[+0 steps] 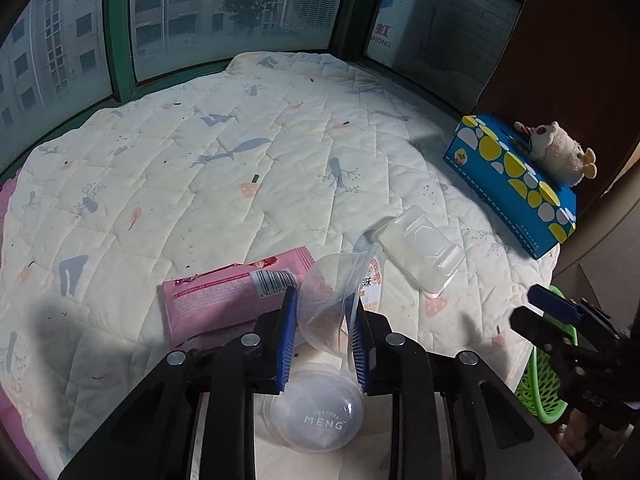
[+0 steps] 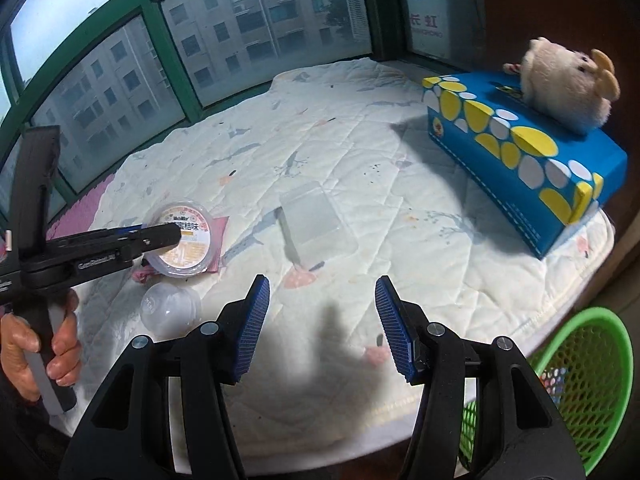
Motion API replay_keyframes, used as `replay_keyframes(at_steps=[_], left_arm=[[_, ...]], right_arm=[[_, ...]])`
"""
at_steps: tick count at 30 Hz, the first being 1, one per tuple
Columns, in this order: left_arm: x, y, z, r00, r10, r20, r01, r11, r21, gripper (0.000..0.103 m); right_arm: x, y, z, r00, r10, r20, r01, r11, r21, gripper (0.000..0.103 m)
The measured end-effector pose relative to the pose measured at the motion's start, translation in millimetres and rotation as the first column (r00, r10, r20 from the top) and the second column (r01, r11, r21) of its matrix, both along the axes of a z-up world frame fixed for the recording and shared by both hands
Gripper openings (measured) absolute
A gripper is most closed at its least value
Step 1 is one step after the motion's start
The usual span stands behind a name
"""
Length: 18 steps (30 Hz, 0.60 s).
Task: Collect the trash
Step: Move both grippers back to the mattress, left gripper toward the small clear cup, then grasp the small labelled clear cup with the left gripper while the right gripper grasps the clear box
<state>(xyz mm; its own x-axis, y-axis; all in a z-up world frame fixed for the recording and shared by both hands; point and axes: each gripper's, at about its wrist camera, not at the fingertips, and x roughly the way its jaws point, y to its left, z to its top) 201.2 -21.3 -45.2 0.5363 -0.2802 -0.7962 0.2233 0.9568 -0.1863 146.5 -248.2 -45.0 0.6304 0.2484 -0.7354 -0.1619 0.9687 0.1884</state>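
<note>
Clear plastic is the cup (image 1: pixel 332 304) that the left gripper (image 1: pixel 322 344) squeezes between its two blue pads, just right of one pink wrapper (image 1: pixel 224 292) on the near part of the white quilt (image 1: pixel 200 168). One round lid (image 1: pixel 316 412) close under it reads "MENG", and one clear tray (image 1: pixel 420 252) lies to the right, between the cup and one blue and yellow box (image 1: pixel 516 184) with one toy animal (image 1: pixel 560 152) on top. Over the near edge of the quilt, the right gripper (image 2: pixel 324 324) holds nothing, its pads wide apart, and one green basket (image 2: pixel 576 380) sits low at the near right.
</note>
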Motion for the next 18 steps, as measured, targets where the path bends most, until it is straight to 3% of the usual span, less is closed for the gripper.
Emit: replay_keyframes(at_steps=[7, 18], left_arm=[[-15.0, 25.5, 19.1, 0.999, 0.035, 0.042, -0.034, 0.999, -0.019, 0.024], [-26.4, 42.9, 18.6, 0.998, 0.059, 0.036, -0.059, 0.998, -0.004, 0.024]], right_arm=[[40.4, 17.4, -15.7, 0.998, 0.054, -0.028, -0.055, 0.998, -0.041, 0.056], [85.6, 30.2, -46.7, 0.992, 0.102, -0.076, -0.109, 0.99, -0.095, 0.056]])
